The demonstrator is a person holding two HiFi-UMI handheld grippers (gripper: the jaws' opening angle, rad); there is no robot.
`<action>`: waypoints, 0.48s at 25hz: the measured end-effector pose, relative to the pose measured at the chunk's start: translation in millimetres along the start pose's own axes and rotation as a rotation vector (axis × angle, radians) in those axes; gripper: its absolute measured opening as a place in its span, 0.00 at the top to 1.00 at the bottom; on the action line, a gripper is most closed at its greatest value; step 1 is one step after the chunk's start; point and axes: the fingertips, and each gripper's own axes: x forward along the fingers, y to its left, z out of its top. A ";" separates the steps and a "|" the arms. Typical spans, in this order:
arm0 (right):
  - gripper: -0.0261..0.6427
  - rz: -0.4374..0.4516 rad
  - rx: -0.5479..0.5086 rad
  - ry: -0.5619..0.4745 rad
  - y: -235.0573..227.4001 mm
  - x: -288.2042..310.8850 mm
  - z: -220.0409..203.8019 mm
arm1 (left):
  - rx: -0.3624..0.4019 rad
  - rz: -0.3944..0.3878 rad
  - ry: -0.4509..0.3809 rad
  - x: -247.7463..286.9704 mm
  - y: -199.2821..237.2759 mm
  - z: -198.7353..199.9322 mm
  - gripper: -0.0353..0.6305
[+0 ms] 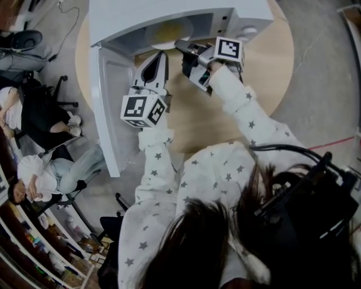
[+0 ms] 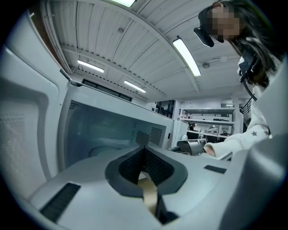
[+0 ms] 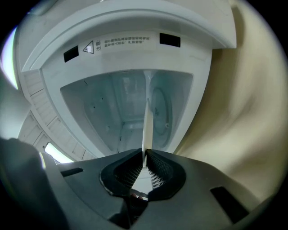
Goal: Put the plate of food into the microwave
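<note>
The white microwave [image 1: 169, 14] stands at the back of the round table with its door [image 1: 107, 96] swung open to the left. A pale plate [image 1: 169, 31] lies level in the cavity's mouth. My right gripper [image 1: 183, 49] is shut on its near rim. In the right gripper view the plate [image 3: 146, 126] shows edge-on as a thin white line running from my right gripper [image 3: 144, 164] into the cavity [image 3: 126, 108]. No food on it can be made out. My left gripper [image 1: 156, 63] hovers shut and empty before the opening, beside the door. In its own view my left gripper [image 2: 143, 143] faces the cavity [image 2: 103, 130].
The wooden table [image 1: 271, 62] extends right of and in front of the microwave. The open door [image 2: 27, 126] stands close on the left gripper's left. People sit on chairs on the floor at the left [image 1: 39, 169]. A black rig [image 1: 304, 209] hangs at the person's right side.
</note>
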 end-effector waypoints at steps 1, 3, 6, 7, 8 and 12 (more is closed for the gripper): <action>0.93 0.000 0.004 -0.004 0.2 -0.2 0.8 | -0.003 -0.003 0.004 0.9 0.0 -1.1 0.94; 0.93 -0.002 0.012 -0.009 -0.3 -1.4 2.4 | -0.009 -0.007 0.008 3.1 0.3 -2.3 0.94; 0.93 -0.004 0.013 -0.020 -7.7 -2.9 7.4 | -0.012 -0.016 0.014 6.4 -0.5 -3.9 0.94; 0.93 -0.011 0.021 -0.025 -9.6 -4.3 7.2 | -0.012 -0.021 0.016 7.2 -1.6 -5.7 0.94; 0.93 -0.019 0.031 -0.029 -11.0 -5.7 6.2 | -0.012 -0.026 0.018 8.0 -2.7 -7.6 0.95; 0.93 -0.032 0.057 -0.031 -14.2 -7.6 4.4 | -0.018 -0.036 0.024 10.6 -5.8 -12.7 0.94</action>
